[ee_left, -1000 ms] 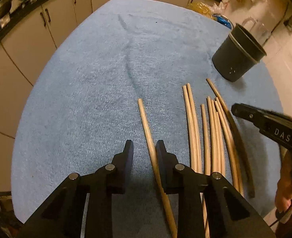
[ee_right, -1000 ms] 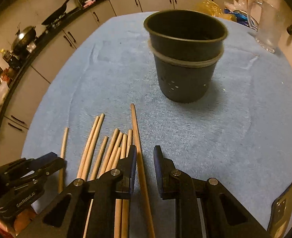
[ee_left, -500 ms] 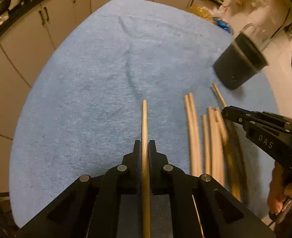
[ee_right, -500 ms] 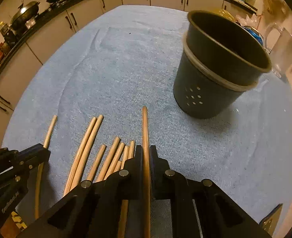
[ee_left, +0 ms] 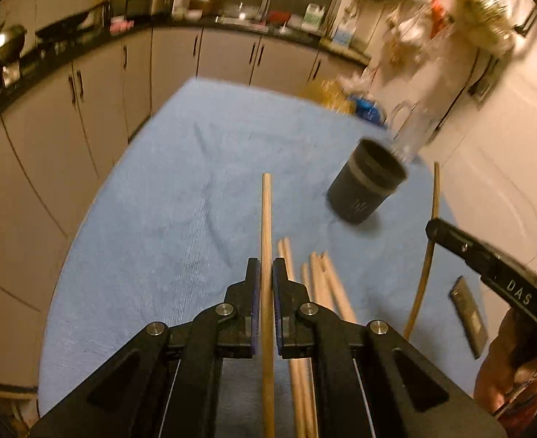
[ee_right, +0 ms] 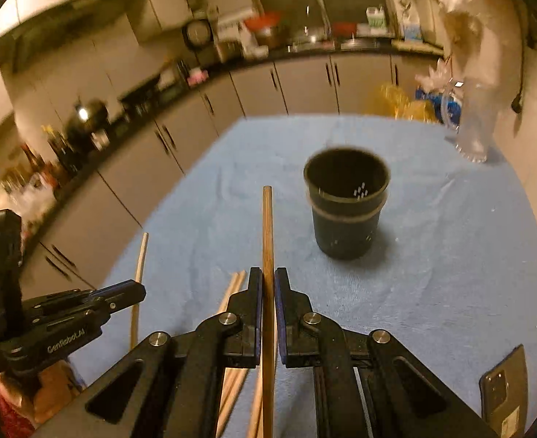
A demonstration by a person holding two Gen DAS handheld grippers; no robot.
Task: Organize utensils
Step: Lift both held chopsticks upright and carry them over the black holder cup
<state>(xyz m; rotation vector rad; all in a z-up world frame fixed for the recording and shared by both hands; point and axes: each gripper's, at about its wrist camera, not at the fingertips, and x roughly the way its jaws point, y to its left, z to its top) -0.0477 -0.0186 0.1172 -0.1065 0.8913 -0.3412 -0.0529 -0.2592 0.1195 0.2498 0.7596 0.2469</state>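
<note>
My left gripper (ee_left: 266, 268) is shut on a wooden chopstick (ee_left: 267, 219) and holds it lifted, pointing forward over the blue cloth. My right gripper (ee_right: 267, 277) is shut on a darker chopstick (ee_right: 267, 230), also lifted; this stick shows in the left wrist view (ee_left: 431, 255). Several loose chopsticks (ee_left: 321, 284) lie on the cloth between the grippers, and they show in the right wrist view (ee_right: 234, 288). A black holder cup (ee_right: 346, 204) stands upright ahead and right of the right gripper; it also shows in the left wrist view (ee_left: 367, 191).
The table is covered with a blue cloth (ee_right: 451, 255). A phone (ee_right: 503, 383) lies at its near right edge. A clear glass jug (ee_right: 476, 120) stands at the far right corner. Kitchen cabinets (ee_left: 86, 91) run along the left and back.
Both grippers closed on a chopstick each, then rose and tilted up, lifting the sticks off the cloth. The cup now appears farther away in both views.
</note>
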